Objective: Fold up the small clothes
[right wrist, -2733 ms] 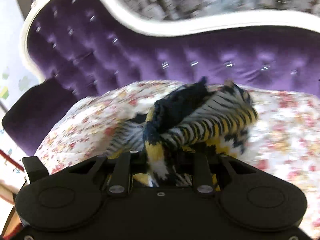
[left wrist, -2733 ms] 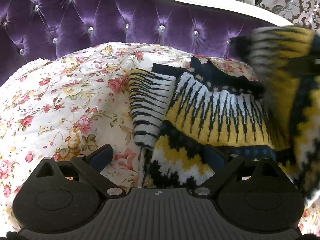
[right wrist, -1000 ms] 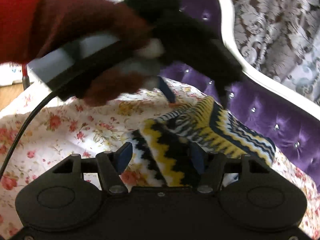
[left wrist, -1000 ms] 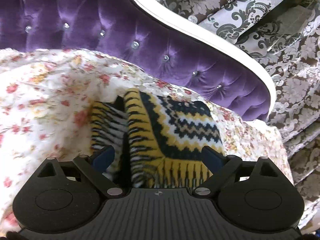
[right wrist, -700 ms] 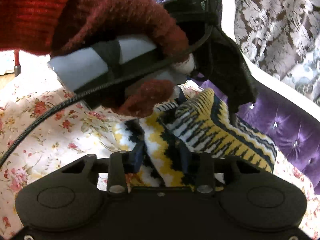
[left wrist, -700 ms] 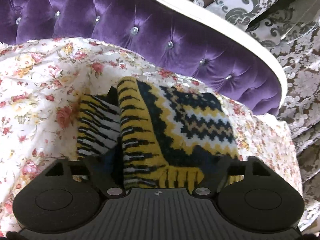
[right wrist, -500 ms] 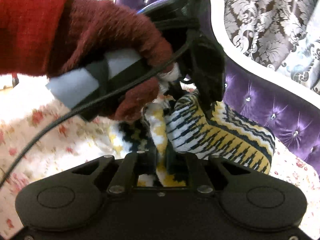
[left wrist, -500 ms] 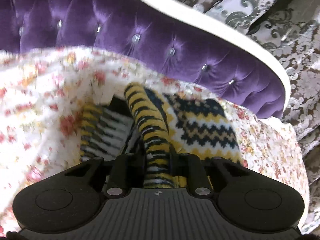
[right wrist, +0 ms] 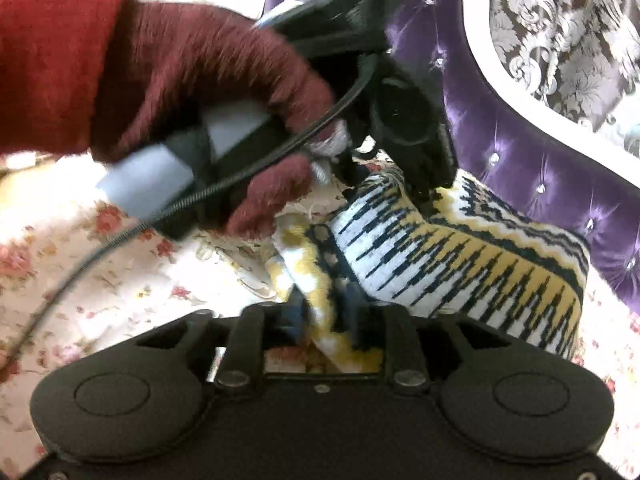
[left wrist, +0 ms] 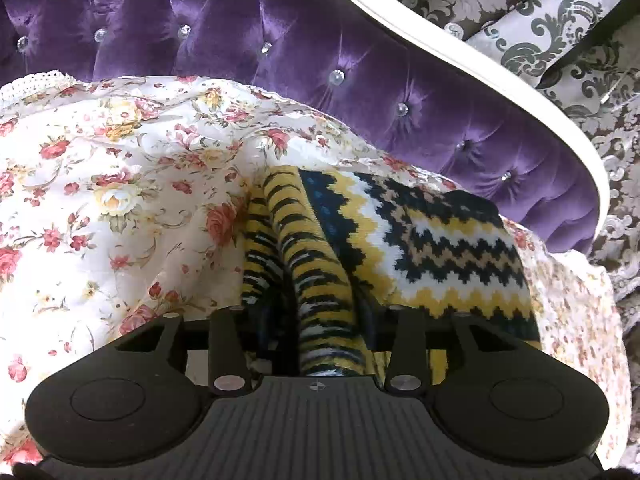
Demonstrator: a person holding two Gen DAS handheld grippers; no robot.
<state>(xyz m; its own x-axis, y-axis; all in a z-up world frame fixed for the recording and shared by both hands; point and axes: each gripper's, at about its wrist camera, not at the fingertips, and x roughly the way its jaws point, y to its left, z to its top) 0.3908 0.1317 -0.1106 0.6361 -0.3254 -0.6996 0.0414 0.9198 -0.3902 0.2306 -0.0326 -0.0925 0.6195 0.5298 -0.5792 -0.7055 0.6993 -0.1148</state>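
Observation:
A small yellow, black and white patterned knit sweater (left wrist: 432, 240) lies folded on a floral sheet (left wrist: 100, 184). My left gripper (left wrist: 324, 320) is shut on a raised fold at the sweater's near edge. In the right wrist view the sweater (right wrist: 460, 256) lies ahead, and my right gripper (right wrist: 324, 320) is shut on its near corner. The left gripper (right wrist: 404, 120), held by a hand in a red glove (right wrist: 180, 76), pinches the sweater's far edge there.
A purple tufted sofa back (left wrist: 280, 48) with a white frame (left wrist: 480, 68) curves behind the sheet. Patterned grey curtains (left wrist: 552, 12) hang beyond it. A black cable (right wrist: 120, 240) trails from the left gripper.
Both grippers went from open around the sweater's edge to shut on it. The pinched folds now stand up from the sheet.

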